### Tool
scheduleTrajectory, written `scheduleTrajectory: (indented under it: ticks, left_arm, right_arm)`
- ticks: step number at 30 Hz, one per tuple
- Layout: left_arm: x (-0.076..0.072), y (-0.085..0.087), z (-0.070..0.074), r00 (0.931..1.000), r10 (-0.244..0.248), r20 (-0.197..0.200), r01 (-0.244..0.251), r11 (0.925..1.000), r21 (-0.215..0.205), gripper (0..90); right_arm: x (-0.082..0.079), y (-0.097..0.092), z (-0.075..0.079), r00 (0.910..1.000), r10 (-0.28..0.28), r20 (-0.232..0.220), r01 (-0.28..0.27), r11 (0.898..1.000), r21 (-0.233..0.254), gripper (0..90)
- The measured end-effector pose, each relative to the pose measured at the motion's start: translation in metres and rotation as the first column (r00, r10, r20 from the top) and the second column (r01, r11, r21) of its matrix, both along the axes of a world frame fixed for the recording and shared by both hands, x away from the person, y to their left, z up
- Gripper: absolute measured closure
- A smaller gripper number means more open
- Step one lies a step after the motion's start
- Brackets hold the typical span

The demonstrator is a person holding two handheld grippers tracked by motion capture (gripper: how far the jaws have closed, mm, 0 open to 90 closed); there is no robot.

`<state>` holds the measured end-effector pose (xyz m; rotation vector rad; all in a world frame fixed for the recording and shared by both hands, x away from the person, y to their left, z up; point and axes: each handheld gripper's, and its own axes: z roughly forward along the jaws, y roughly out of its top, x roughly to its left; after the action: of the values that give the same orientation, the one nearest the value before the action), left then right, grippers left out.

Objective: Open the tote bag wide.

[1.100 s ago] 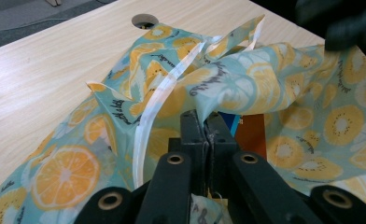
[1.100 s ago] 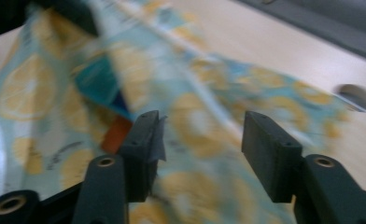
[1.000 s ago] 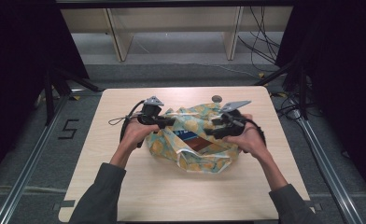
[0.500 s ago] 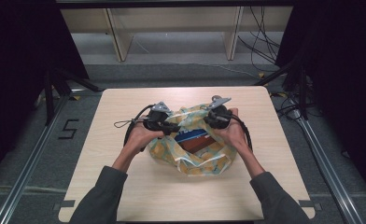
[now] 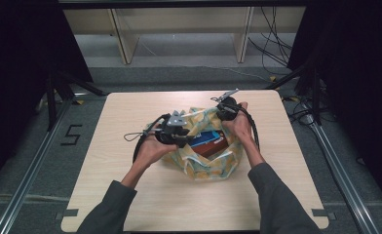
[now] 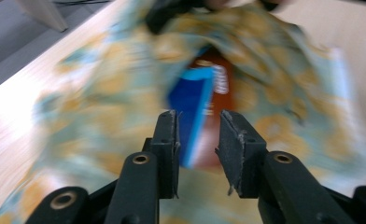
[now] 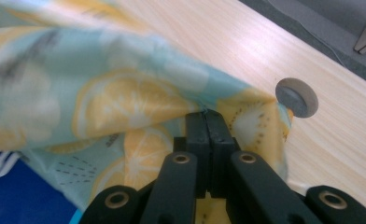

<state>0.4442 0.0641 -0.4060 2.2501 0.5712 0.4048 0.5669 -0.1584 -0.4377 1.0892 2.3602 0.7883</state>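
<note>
Lemon-print bag [image 5: 213, 161]: blue box [image 5: 206, 140] label prob. unreadable, blurred.

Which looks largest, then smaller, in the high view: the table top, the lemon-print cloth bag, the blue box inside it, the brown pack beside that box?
1. Table top.
2. Lemon-print cloth bag.
3. Blue box and brown pack: both partly hidden in the bag and look much alike in size, so no ranking between them.
</note>
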Motion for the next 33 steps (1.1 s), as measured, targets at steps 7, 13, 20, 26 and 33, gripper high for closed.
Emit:
scheduleTrajectory:
  ticks: [7,13,20,26,33]
  left_arm:
    - [-0.001,-0.009,-0.045,0.9890,-0.036,-0.143,0.052,0.9927,0.108,80.8]
    - [-0.039,0.010,-0.082,0.9695,-0.057,-0.238,0.096,0.9832,0.155,87.8]
    - [-0.057,0.020,-0.078,0.9751,-0.074,-0.209,0.105,0.9839,0.144,86.7]
    - [-0.042,0.019,-0.029,0.9942,-0.042,-0.099,0.043,0.9991,0.005,79.1]
    - [0.013,-0.015,-0.003,0.9959,0.048,-0.076,-0.050,0.9985,-0.024,70.8]
  right_arm:
    - [0.004,0.000,-0.006,1.0000,-0.007,-0.007,0.007,1.000,-0.025,90.0]
    - [0.009,-0.008,-0.010,0.9999,-0.016,-0.002,0.016,1.000,0.001,90.0]
    - [0.010,-0.007,-0.014,0.9997,-0.020,-0.017,0.019,0.999,-0.032,89.8]
    - [0.000,-0.009,0.004,0.9998,-0.010,-0.020,0.011,0.999,0.051,73.9]
    - [-0.042,-0.026,0.038,0.9977,0.064,-0.022,-0.058,0.977,0.204,59.9]
